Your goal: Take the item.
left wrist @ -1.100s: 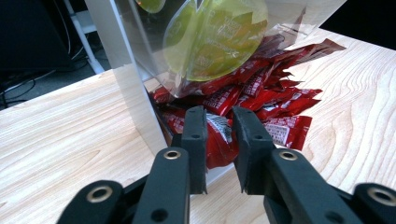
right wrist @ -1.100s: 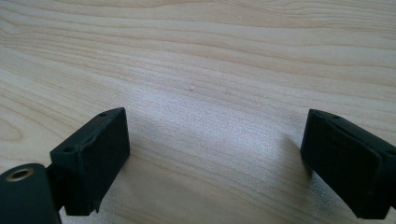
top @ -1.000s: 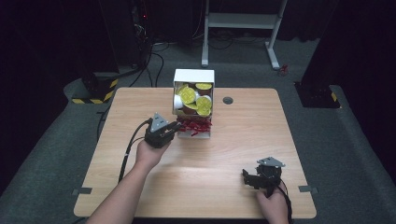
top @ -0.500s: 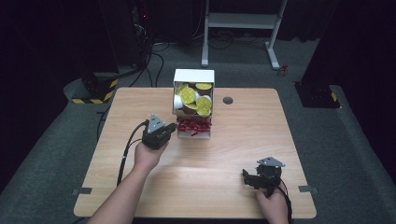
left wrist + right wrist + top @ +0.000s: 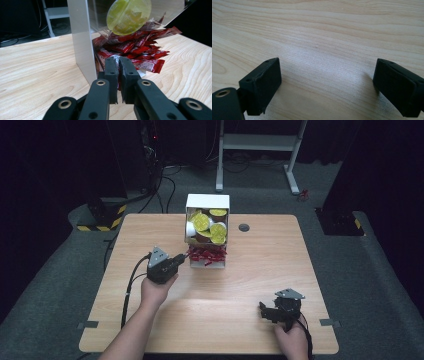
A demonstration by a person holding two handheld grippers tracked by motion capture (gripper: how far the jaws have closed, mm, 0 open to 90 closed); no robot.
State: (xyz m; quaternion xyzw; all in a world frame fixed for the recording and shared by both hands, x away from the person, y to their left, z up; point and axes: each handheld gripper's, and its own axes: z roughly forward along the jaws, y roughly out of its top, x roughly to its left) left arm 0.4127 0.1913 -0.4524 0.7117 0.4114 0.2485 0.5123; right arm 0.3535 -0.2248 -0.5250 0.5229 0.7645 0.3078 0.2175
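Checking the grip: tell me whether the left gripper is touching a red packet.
Touching. In the left gripper view, the left gripper has its jaws shut on the edge of a red packet at the pile's front.

The left gripper (image 5: 181, 260), held out over the desk's middle on an extended forearm, has its jaws pressed together. The right gripper (image 5: 264, 311) rests near the desk's front edge, jaws spread wide.
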